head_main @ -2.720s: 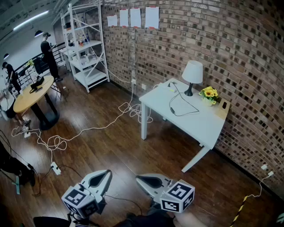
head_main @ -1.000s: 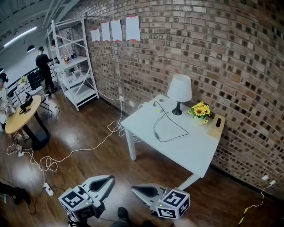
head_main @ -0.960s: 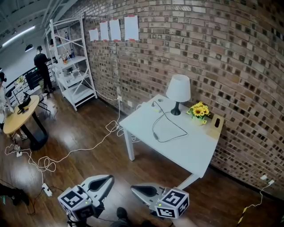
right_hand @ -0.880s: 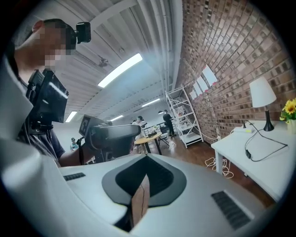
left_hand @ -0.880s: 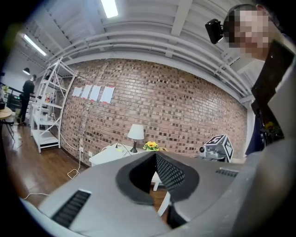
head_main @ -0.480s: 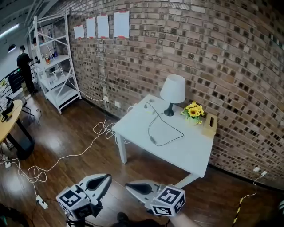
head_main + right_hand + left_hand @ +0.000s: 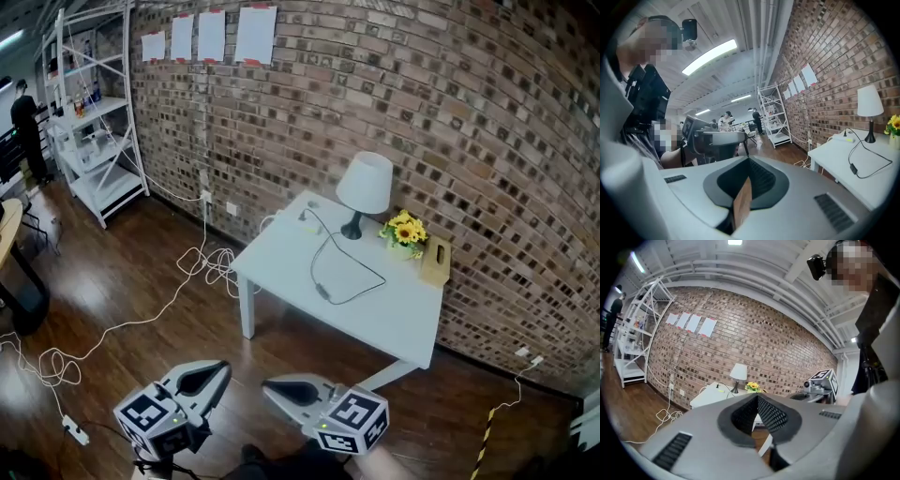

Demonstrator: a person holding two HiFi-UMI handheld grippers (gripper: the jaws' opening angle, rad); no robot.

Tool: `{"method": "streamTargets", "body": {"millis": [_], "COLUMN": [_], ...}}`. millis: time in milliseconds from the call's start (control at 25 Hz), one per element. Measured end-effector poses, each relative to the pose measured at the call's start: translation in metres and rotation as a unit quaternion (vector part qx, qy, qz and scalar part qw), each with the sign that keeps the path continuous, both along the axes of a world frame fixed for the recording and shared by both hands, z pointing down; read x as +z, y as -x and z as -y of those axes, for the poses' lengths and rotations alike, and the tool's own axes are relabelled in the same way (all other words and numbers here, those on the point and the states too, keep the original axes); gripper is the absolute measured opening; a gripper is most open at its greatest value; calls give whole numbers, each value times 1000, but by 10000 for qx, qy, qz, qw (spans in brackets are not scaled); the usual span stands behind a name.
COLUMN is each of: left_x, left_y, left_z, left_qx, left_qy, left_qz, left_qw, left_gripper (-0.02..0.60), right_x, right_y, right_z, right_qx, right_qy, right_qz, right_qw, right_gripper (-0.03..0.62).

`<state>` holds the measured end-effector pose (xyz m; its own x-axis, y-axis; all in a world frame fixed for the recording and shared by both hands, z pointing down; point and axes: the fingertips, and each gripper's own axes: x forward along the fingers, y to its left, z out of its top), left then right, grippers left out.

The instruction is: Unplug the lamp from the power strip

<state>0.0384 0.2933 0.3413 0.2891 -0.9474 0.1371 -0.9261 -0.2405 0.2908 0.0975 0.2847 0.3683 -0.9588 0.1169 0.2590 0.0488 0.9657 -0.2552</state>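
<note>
A white-shaded lamp [image 7: 364, 187] stands at the back of the white table [image 7: 394, 319], by the brick wall. Its black cord [image 7: 352, 272] loops over the tabletop to a white power strip [image 7: 305, 217] at the table's far left corner. Both grippers are held low in front of me, well short of the table. The left gripper [image 7: 223, 368] is shut and holds nothing, and so is the right gripper [image 7: 266, 385]. The left gripper view has the lamp [image 7: 738, 372] far ahead. In the right gripper view the lamp [image 7: 870, 101] and power strip [image 7: 844, 137] are at the right.
Yellow flowers [image 7: 403, 231] and a wooden box [image 7: 435, 261] stand beside the lamp. A white cable [image 7: 202, 262] snakes over the wood floor to another strip [image 7: 73, 429]. White shelving [image 7: 89, 141] stands at the far left wall, with a person [image 7: 23, 117] beside it.
I have walked closer to the table, which now looks larger and more central. Both grippers came forward with me and stayed shut.
</note>
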Motion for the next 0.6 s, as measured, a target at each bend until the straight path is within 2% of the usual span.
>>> {"method": "streamTargets", "body": {"millis": [200, 400, 600], "left_x": [8, 15, 11], "left_y": [12, 31, 43], "left_z": [0, 9, 34], "left_qx": [-10, -324, -568], "left_qy": [97, 291, 302], "left_qz": [-126, -38, 127], "left_qw": [9999, 9990, 9978], "left_gripper": [11, 11, 11], "right_x": [6, 11, 21], "right_y": [10, 26, 43], "right_z": [10, 25, 62], "right_qx": [34, -129, -278], "right_qy": [13, 147, 324], "right_qz": [-162, -52, 36], "right_qw": [9999, 9998, 9991], "right_gripper": [-5, -5, -5]}}
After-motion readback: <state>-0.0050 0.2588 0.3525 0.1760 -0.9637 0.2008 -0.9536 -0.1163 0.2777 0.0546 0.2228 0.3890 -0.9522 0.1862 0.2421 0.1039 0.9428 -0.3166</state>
